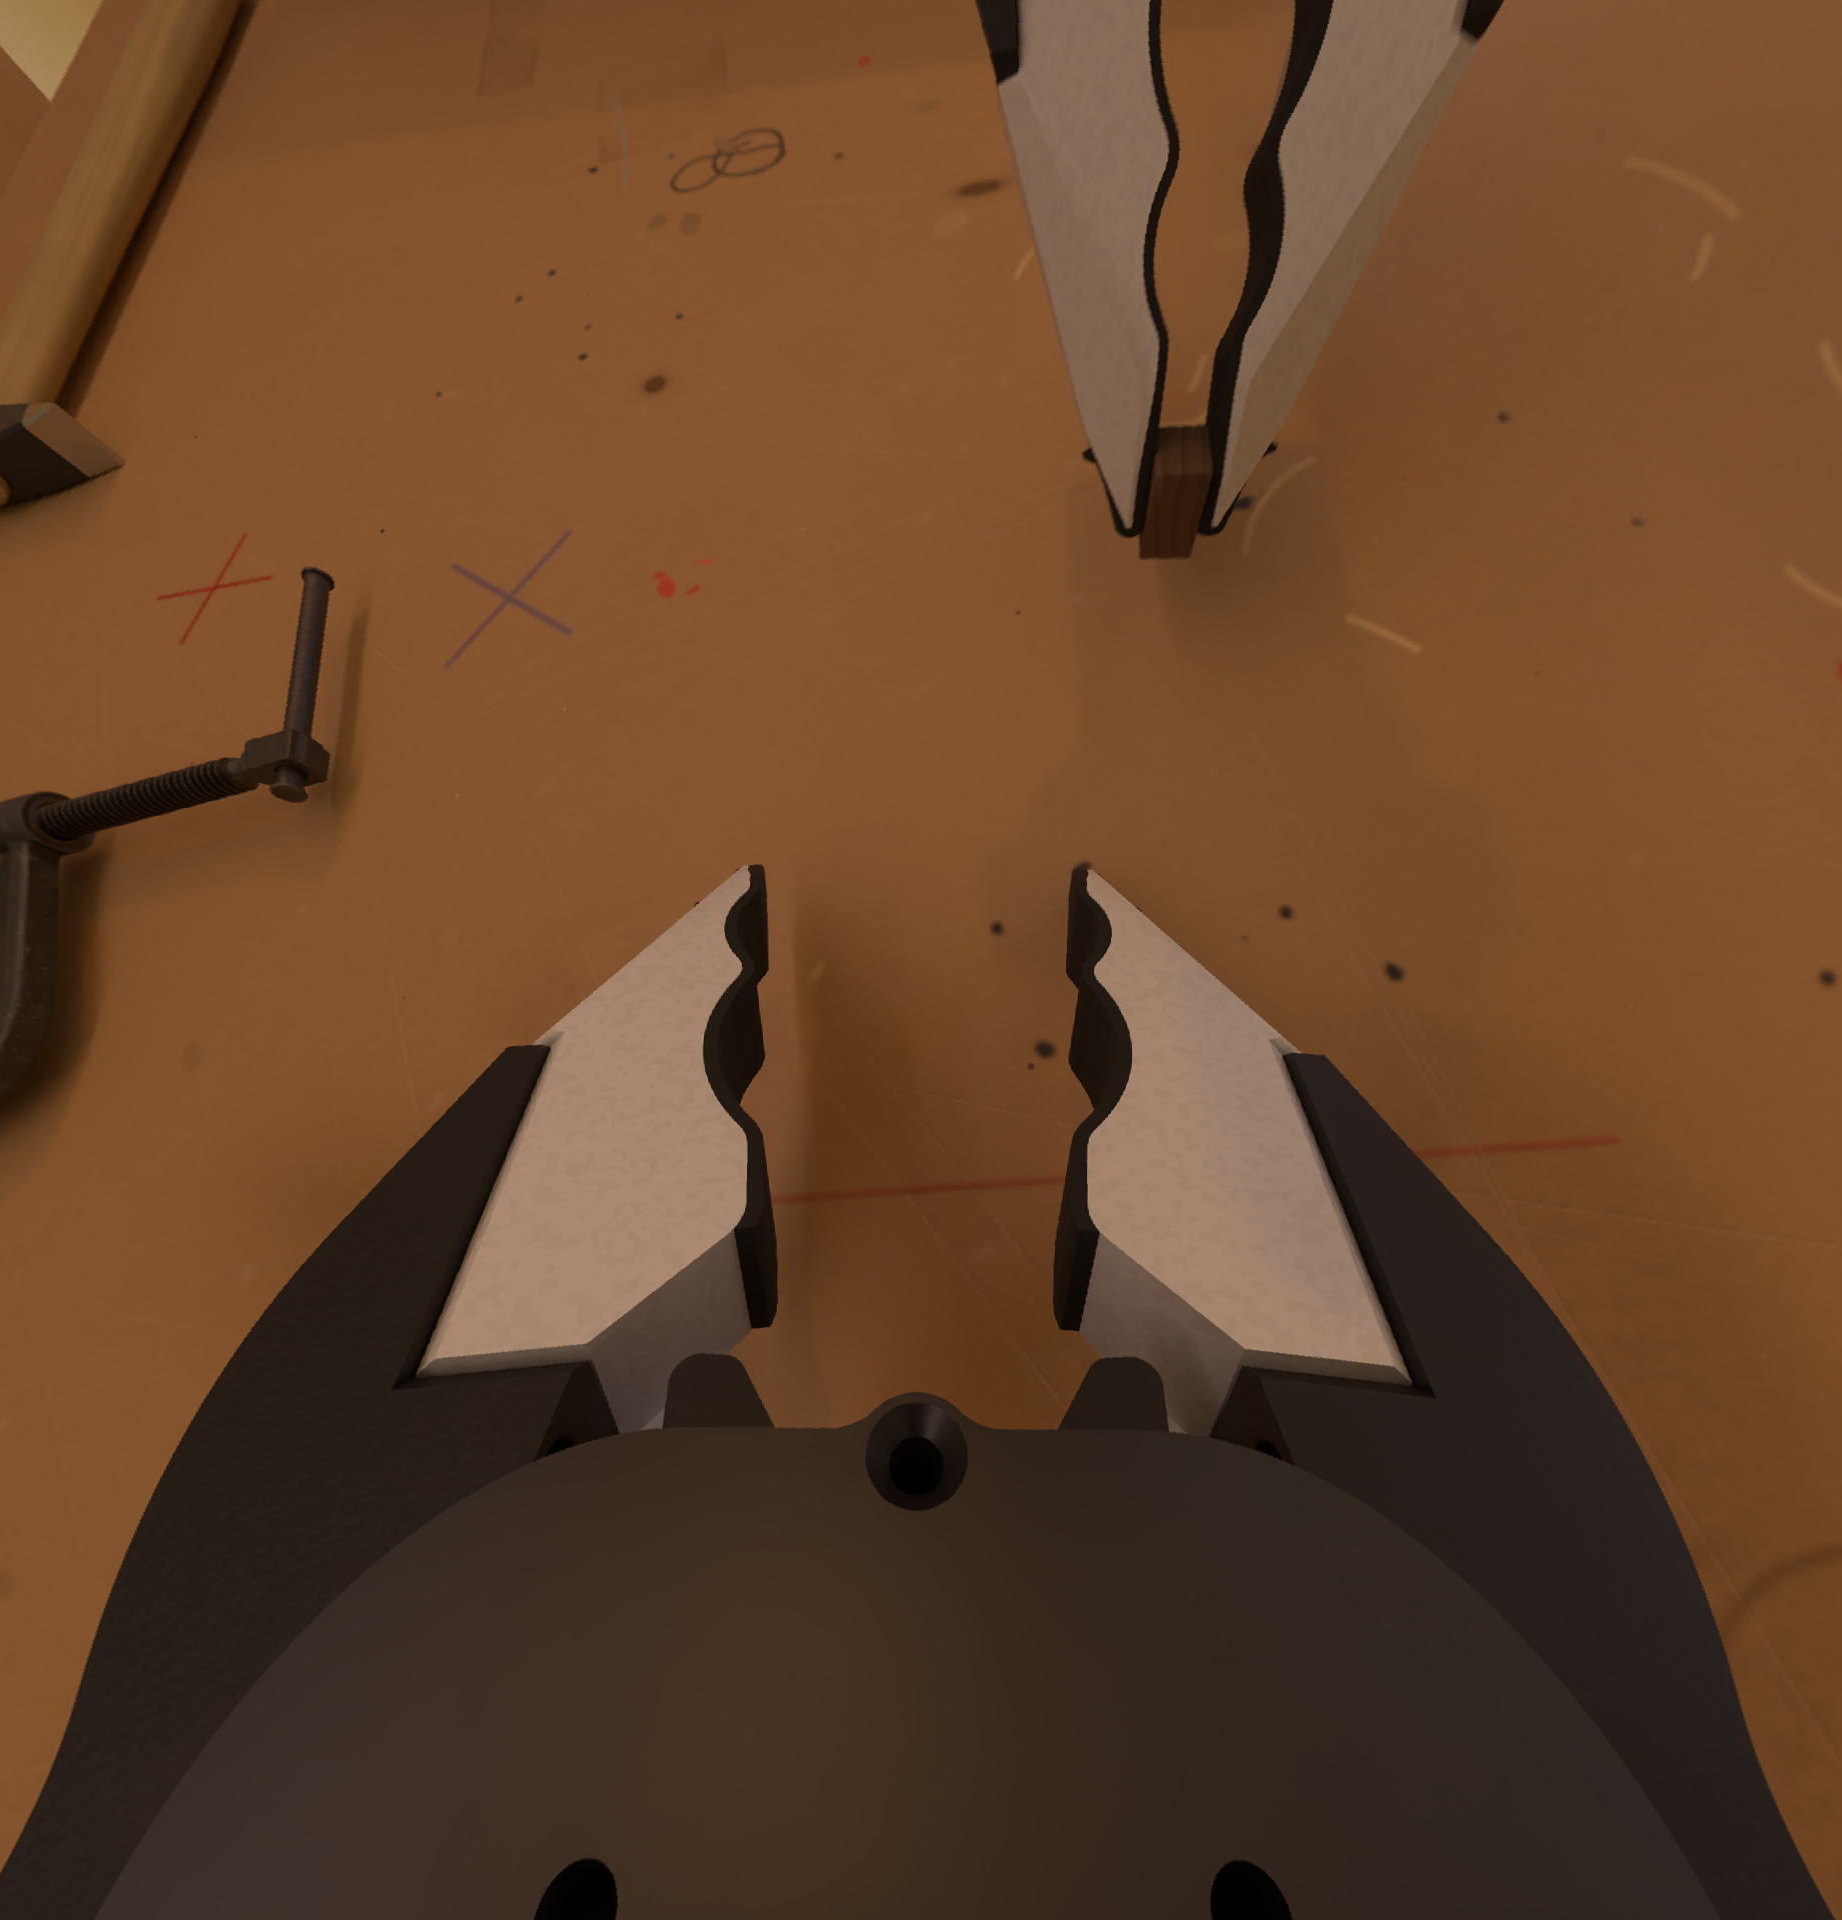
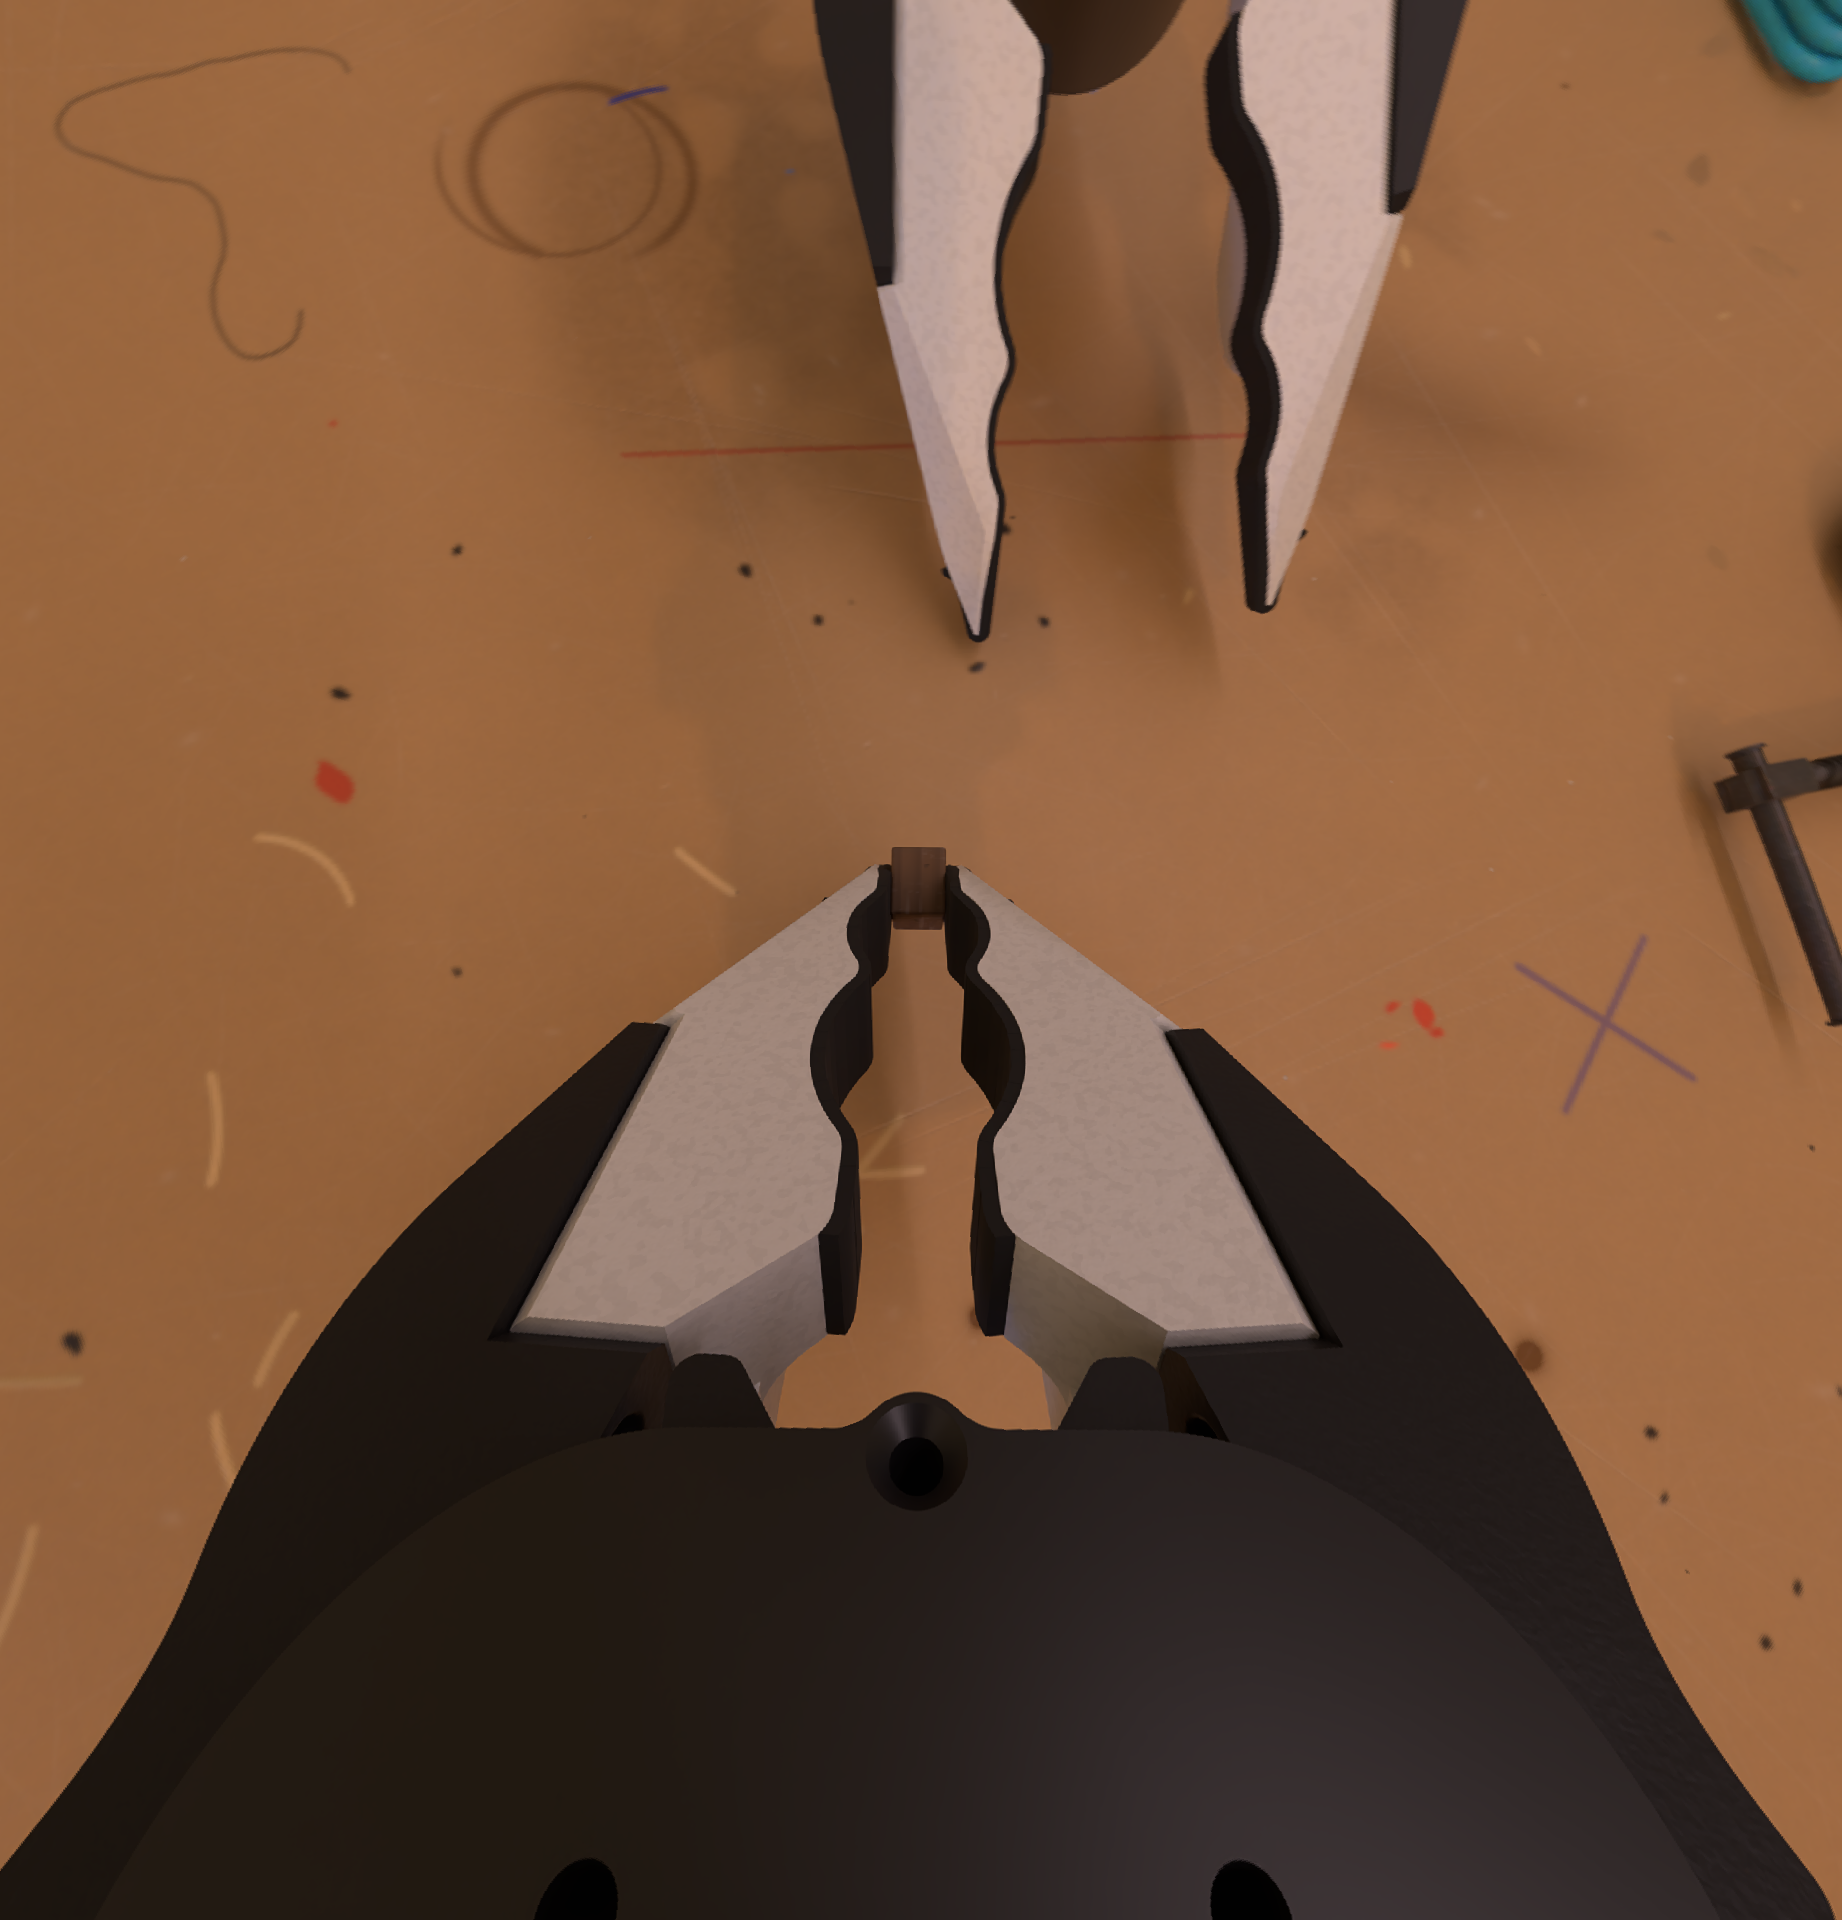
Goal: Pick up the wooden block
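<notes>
The wooden block (image 2: pixel 918 889) is small and dark brown, pinched between the fingertips of my right gripper (image 2: pixel 918 883). In the left wrist view the same block (image 1: pixel 1172 488) sits between the tips of the right gripper (image 1: pixel 1172 509), which comes in from the top and points toward me; I cannot tell whether the block touches the brown work surface. My left gripper (image 1: pixel 918 883) is open and empty over the bare surface, well short of the block. It also shows in the right wrist view (image 2: pixel 1116 618), open, beyond the block.
A dark metal clamp (image 1: pixel 86 821) lies at the left, and it shows at the right edge of the right wrist view (image 2: pixel 1795 883). A wooden-handled hammer (image 1: pixel 55 312) lies at the far left. A teal object (image 2: pixel 1816 36) sits at the top right corner. Pen marks and paint specks cover the surface.
</notes>
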Available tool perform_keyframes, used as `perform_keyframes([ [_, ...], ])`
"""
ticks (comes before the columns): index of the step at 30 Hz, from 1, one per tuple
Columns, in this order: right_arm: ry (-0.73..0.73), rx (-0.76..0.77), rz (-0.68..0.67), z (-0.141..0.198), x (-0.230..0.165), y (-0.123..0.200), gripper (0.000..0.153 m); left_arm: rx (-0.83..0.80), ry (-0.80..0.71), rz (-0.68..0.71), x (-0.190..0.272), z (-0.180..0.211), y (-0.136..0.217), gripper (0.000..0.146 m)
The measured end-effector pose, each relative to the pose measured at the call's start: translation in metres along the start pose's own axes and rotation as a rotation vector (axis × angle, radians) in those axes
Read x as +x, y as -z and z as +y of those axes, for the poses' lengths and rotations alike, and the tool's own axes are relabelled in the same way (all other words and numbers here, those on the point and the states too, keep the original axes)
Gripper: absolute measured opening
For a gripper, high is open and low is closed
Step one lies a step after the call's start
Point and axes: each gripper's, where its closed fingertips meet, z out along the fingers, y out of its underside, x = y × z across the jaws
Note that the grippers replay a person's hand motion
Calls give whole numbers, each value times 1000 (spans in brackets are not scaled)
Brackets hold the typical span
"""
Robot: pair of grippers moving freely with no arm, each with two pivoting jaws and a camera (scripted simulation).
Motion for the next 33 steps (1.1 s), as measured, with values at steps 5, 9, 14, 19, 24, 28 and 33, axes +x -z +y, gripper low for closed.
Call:
perform_keyframes([
  [5, -46, 30, 33, -5, 8, -2, 9, 99, 36, 48, 3, -9, 9, 57],
  [9, -57, 28, 34, -6, 10, -6, 9, 153, -6, 88, 11, -15, 14, 52],
  [14, -57, 35, 14, -10, 9, -13, 9, 163, -85, 126, 25, -19, 14, 51],
  [19, -50, 18, 15, -8, 9, -17, 9, 164, -99, 149, 30, -19, 14, 49],
  [24, -41, -14, 25, -3, 9, -21, 9, 158, -107, 165, 32, -17, 13, 47],
  [28, -47, -13, 28, -3, 10, -21, 9, 150, -117, 170, 34, -16, 12, 46],
  [33, -57, -13, 52, -3, 14, -14, 9, 177, -171, 192, 42, -19, 16, 36],
])
